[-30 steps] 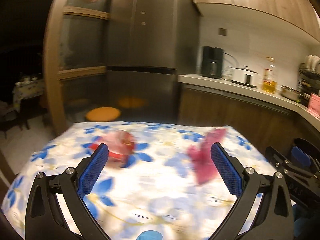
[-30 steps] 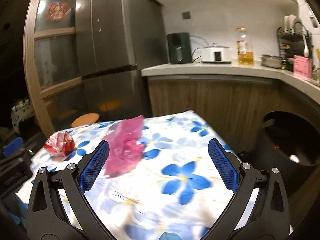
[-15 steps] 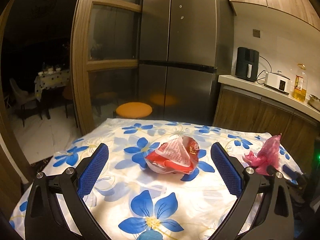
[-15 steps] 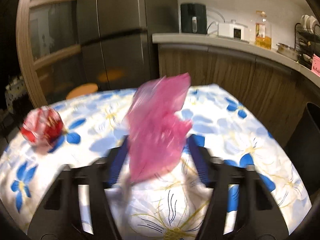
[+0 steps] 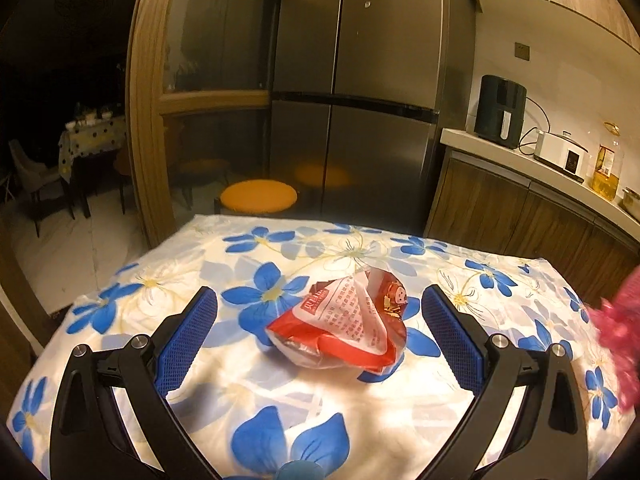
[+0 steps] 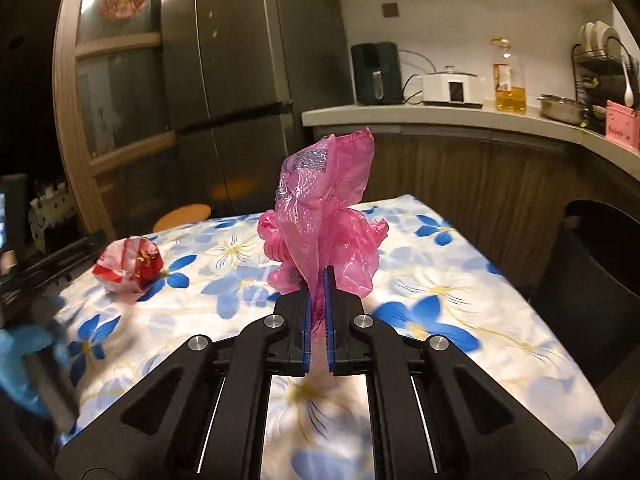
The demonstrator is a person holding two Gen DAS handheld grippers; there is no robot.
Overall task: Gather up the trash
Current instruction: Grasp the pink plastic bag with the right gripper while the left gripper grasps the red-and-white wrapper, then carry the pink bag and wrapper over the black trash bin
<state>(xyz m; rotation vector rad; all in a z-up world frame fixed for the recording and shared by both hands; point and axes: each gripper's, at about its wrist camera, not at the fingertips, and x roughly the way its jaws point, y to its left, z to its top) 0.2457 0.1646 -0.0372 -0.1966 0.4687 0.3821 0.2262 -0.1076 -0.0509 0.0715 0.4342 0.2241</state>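
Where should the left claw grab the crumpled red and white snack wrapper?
Across the crumpled red and white snack wrapper's puffed middle, coming in low from the near side along the floral tablecloth. It already sits between the open left claw's pads, which face its two sides.

Two pieces of trash on the flowered tablecloth [image 5: 400, 420]

A crumpled red-and-white wrapper [image 5: 340, 326] lies on the cloth. A thin pink plastic bag [image 6: 324, 224] stands bunched upright, its lower part pinched between blue pads.
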